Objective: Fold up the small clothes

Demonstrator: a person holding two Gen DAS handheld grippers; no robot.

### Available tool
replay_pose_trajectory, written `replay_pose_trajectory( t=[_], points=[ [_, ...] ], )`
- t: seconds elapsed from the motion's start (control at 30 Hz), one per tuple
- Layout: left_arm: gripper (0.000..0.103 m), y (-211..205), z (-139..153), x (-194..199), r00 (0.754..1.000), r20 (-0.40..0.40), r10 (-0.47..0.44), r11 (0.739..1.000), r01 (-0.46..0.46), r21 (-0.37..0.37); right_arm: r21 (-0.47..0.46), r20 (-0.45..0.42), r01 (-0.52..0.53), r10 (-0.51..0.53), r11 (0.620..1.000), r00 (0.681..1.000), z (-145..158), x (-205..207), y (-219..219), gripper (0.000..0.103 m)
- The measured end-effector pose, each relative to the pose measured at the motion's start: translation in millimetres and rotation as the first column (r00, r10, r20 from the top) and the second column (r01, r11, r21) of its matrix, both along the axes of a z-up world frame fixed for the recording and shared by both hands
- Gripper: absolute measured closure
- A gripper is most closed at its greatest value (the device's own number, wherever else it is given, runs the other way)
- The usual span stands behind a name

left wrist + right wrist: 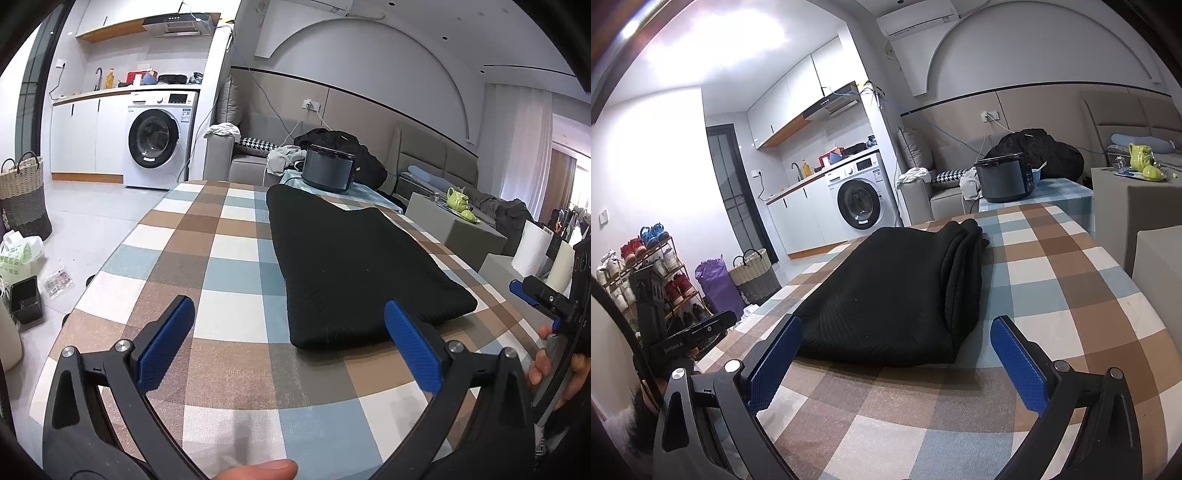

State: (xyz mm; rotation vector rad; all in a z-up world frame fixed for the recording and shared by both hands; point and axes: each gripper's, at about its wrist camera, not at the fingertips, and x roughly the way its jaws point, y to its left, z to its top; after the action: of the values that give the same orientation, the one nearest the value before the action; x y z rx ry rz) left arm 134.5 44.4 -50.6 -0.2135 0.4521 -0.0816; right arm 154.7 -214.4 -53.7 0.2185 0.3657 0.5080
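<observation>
While both grippers hover low over the checked counter [236, 236], a folded black garment [354, 266] lies flat on the cloth, a long dark slab running away from the cameras toward the far edge.

Left gripper [290, 343]: jaws spread wide, nothing between them. Its blue pads [166, 343] sit above the counter on the near side of the garment; the right-hand pad overlaps the garment's near corner in the left wrist view, contact cannot be told.

Right gripper [897, 363]: jaws likewise wide apart and empty. The garment's near end lies between and just beyond the fingertips [1015, 362]. From this side the stacked folded layers show along the garment's right edge.

Beyond the garment, at its far end: a dark rice cooker [327, 170] on a smaller blue-checked surface. Behind that, a black heap [343, 144] on the grey sofa. Far left of the garment, a white washing machine [157, 142] under the kitchen worktop. A woven basket [753, 275] stands on the floor left of the garment, with a shoe rack [646, 273] nearer the camera. Right of the garment, a green teapot [1141, 160] on a grey block.
</observation>
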Motion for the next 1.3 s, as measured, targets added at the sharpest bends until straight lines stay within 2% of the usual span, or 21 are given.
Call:
replay_pose_trajectory(
  t=[1.3],
  points=[
    [0.001, -2.1, -1.4, -0.7, 1.000, 0.003, 0.002, 1.000, -0.002, 0.010, 0.000, -0.004, 0.002, -0.002, 1.000, 1.000, 1.0, -1.3, 0.4, 0.000]
  ],
)
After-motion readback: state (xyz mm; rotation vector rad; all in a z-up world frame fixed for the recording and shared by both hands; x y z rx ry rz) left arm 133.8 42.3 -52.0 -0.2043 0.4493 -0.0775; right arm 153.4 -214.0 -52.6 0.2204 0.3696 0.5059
